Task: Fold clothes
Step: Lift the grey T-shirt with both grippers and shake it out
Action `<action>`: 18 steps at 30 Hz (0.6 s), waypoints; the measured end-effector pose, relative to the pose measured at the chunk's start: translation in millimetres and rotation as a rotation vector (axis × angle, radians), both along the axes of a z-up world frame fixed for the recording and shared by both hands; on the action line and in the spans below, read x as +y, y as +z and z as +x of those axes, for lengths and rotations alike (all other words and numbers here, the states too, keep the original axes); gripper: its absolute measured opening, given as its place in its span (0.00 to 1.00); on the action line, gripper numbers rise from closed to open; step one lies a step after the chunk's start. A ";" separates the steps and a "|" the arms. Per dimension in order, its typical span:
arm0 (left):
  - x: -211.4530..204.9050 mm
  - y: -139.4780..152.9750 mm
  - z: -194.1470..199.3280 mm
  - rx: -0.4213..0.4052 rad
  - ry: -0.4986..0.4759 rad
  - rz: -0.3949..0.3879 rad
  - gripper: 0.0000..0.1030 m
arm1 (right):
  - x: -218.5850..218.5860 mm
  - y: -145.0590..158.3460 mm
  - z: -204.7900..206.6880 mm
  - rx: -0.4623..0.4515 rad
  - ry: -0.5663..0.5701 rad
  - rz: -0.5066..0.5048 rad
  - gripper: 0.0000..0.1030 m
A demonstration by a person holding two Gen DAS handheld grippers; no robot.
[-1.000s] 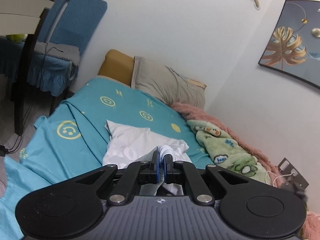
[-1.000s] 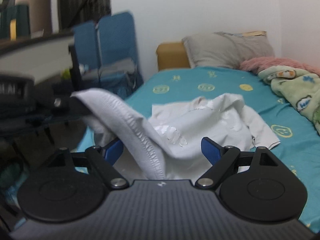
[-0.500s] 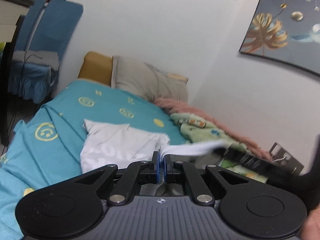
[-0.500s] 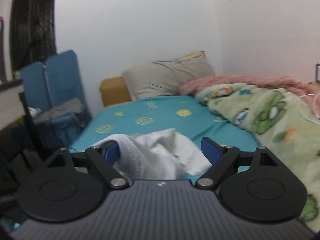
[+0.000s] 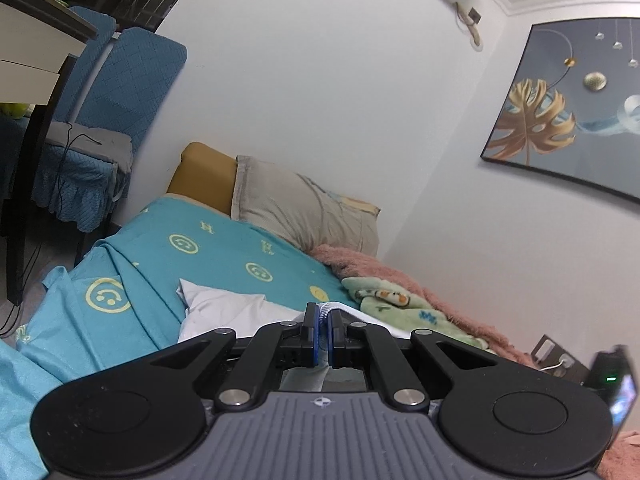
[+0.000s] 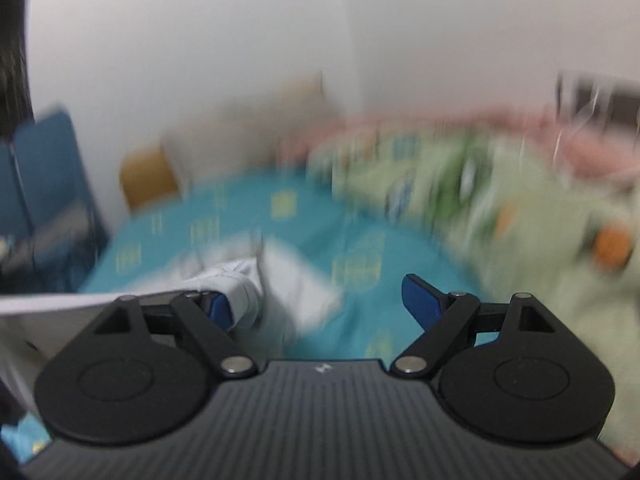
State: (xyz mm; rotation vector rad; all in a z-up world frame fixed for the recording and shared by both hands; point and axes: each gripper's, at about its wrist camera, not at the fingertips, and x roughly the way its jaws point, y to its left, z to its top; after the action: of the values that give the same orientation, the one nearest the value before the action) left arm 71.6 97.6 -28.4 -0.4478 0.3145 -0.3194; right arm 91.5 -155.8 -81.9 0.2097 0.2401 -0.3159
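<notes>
The left gripper (image 5: 322,326) is held low over the bed (image 5: 224,248), its fingers pressed together on a ribbed hem of the white garment (image 5: 228,312). The garment is spread on the bed's teal smiley-print sheet, short of the grey pillow (image 5: 304,212). The right gripper (image 6: 316,300) is seen through heavy motion blur; its blue-padded fingers (image 6: 420,300) are set wide apart, soft white cloth lying against the left one. A fuzzy green blanket (image 5: 392,304) is bunched along the bed's wall side.
</notes>
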 end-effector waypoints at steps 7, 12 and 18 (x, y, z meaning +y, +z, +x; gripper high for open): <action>13.6 -5.2 3.7 0.076 -0.003 -0.041 0.04 | 12.1 -5.0 14.1 0.029 0.196 -0.009 0.13; 12.2 -21.5 17.9 0.213 -0.004 0.011 0.05 | 18.6 -6.6 16.7 0.034 0.245 -0.013 0.06; 3.7 -45.2 29.9 0.350 -0.030 0.070 0.12 | 23.9 -2.2 15.5 0.029 0.289 -0.020 0.06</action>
State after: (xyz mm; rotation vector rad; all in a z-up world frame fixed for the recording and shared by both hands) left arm 101.5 101.3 -73.6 -0.4294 0.6719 -0.2578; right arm 107.0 -131.9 -84.1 0.1485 0.2922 -0.0350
